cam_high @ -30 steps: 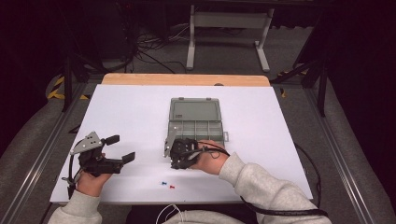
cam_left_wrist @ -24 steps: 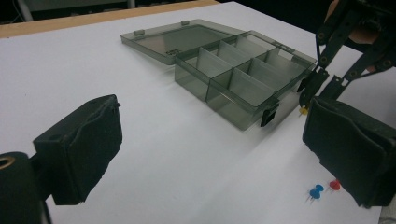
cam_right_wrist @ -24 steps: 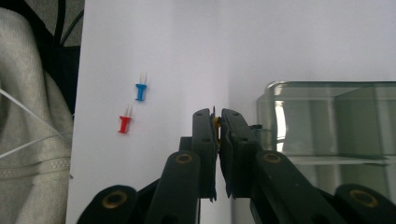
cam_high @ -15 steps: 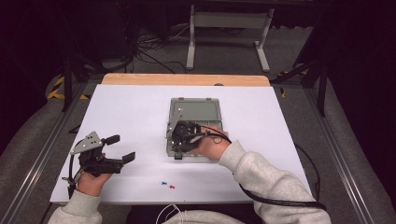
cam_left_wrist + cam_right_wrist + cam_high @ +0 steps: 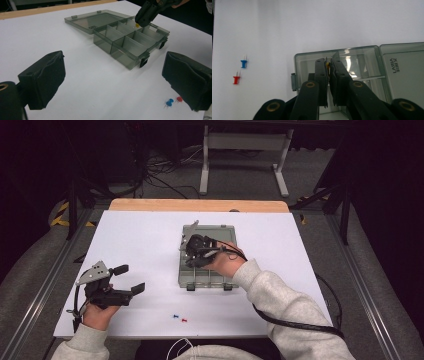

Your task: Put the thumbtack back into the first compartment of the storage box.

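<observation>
Right gripper (image 5: 192,251) hangs over the open compartment box (image 5: 226,232) at mid-table, jaws pinched nearly together on a yellow pushpin (image 5: 328,65). Seen from the left gripper view, the yellow pin (image 5: 137,25) sits at the jaw tips just above a far compartment of the box. Box lid lies flat, hinged open on the far side. Left gripper (image 5: 129,279) rests low at the table's near left, jaws spread wide, nothing between them. Blue pushpin (image 5: 176,316) and red pushpin (image 5: 184,320) lie together on the white table (image 5: 140,235) near its front edge, well apart from the box.
</observation>
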